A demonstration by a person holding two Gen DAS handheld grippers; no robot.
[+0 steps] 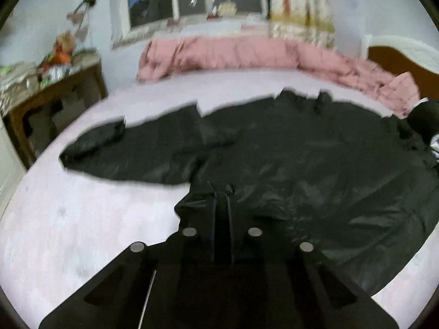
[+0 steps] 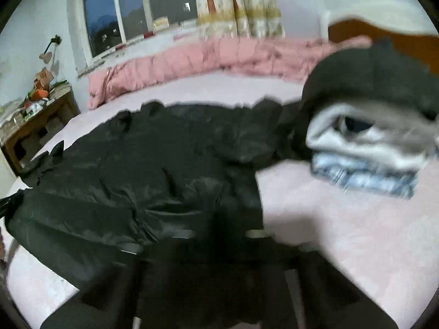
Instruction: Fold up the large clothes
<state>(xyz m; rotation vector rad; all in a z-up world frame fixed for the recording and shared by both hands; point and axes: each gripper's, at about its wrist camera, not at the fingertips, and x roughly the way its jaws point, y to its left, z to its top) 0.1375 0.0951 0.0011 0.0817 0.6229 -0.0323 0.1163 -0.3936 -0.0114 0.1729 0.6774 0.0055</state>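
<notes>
We pinch the near hem of the black coat [image 1: 288,159] tight in our left gripper [image 1: 221,192] to lift it for folding, while blur hides whether our right gripper [image 2: 219,235] grips anything.

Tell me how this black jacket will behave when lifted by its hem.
The black jacket will probably hang floppy: it lies flat and creased on the bed. Its sheen suggests slippery fabric, so it may slide from the left claw, shut on the hem. The sleeve will likely trail.
</notes>
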